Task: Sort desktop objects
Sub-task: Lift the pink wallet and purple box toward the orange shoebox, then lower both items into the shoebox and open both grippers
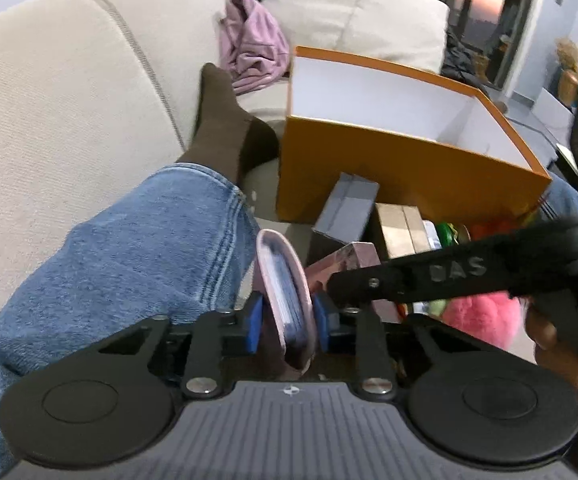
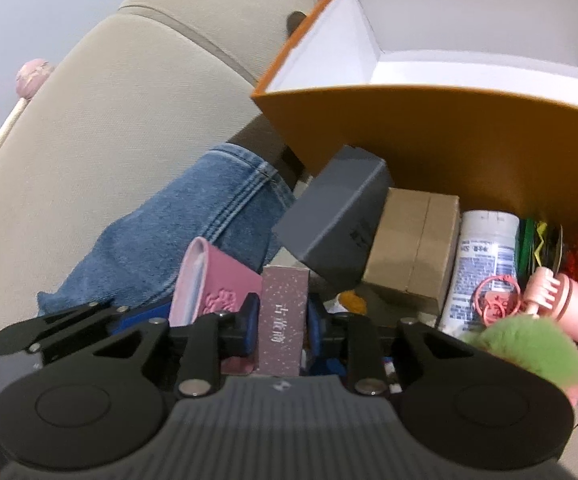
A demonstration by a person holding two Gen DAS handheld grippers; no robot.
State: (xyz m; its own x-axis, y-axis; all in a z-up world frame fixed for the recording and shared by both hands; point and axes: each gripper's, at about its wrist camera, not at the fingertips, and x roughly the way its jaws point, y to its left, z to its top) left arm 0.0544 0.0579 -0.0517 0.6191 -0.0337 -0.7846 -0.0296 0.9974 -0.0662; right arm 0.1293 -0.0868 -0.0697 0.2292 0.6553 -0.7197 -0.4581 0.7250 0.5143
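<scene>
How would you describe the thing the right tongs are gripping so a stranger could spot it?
Start at the big orange box. In the clutter before it, left of the grey box, the right tongs grip a slim mauve speckled box. Only it carries white characters; the pink wallet beside it doesn't.

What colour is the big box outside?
Orange outside, white inside; the right wrist view shows it best.

Soft, even indoor light; slight motion blur; strong fisheye bending at edges.
</scene>
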